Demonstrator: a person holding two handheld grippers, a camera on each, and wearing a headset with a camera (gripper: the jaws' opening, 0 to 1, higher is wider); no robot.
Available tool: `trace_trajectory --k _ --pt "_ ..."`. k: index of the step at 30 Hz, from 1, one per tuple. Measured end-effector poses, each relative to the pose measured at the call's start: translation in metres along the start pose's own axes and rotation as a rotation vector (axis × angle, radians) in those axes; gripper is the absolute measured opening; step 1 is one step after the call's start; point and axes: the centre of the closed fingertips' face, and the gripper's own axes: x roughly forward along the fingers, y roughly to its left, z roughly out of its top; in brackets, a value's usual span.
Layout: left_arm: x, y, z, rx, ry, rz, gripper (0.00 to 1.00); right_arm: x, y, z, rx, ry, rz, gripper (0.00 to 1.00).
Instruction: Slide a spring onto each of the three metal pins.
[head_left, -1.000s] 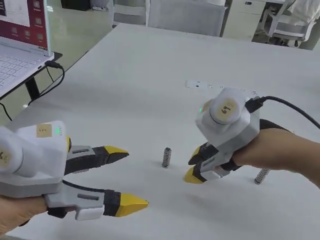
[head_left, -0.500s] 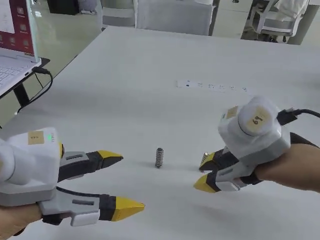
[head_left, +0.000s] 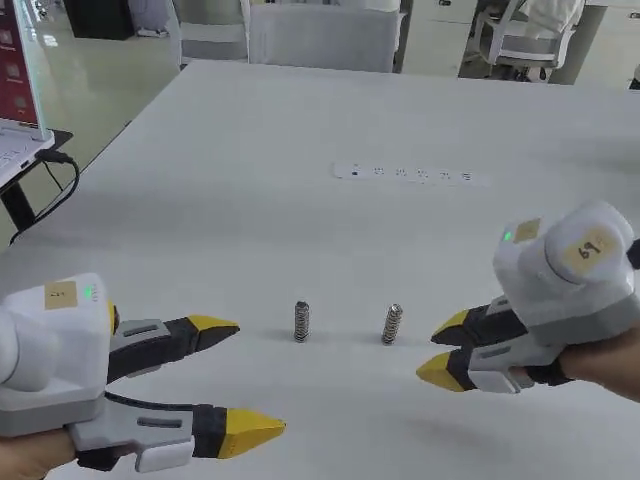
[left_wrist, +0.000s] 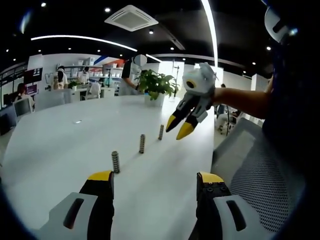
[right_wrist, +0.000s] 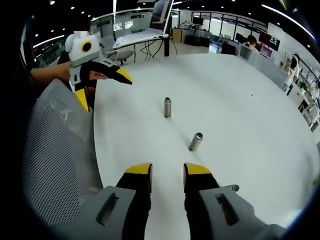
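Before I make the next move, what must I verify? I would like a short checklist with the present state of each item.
1. The left gripper is open and holds nothing: ok.
2. The right gripper is open and holds nothing: ok.
3. Three springs stand in a row on the table, as the left gripper view shows: nearest spring, middle spring, far spring: ok.
4. Each spring has a pin inside it: cannot tell, because the coils hide it.
5. Both grippers are apart from the springs and touch none of them: ok.
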Motion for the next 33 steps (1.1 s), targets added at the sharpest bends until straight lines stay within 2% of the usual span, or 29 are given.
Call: trace_trajectory --k 15,21,25,33 --pt "0.01 -0.002 0.004 0.007 0.017 -0.027 0.63 -0.041 -0.023 -0.035 0.15 -0.071 -0.113 0.24" --pt "0.012 -0.004 0.004 0.005 0.02 -0.032 0.63 -0.052 -0.03 -0.047 0.195 -0.098 -0.143 0.26" --pt "0.012 -0.004 0.003 0.001 0.022 -0.03 0.63 -0.057 -0.03 -0.053 0.21 -0.122 -0.148 0.31" --pt "0.011 -0.003 0.0 -0.012 0.022 -0.026 0.64 -0.061 -0.023 -0.061 0.184 -0.168 -0.147 0.43"
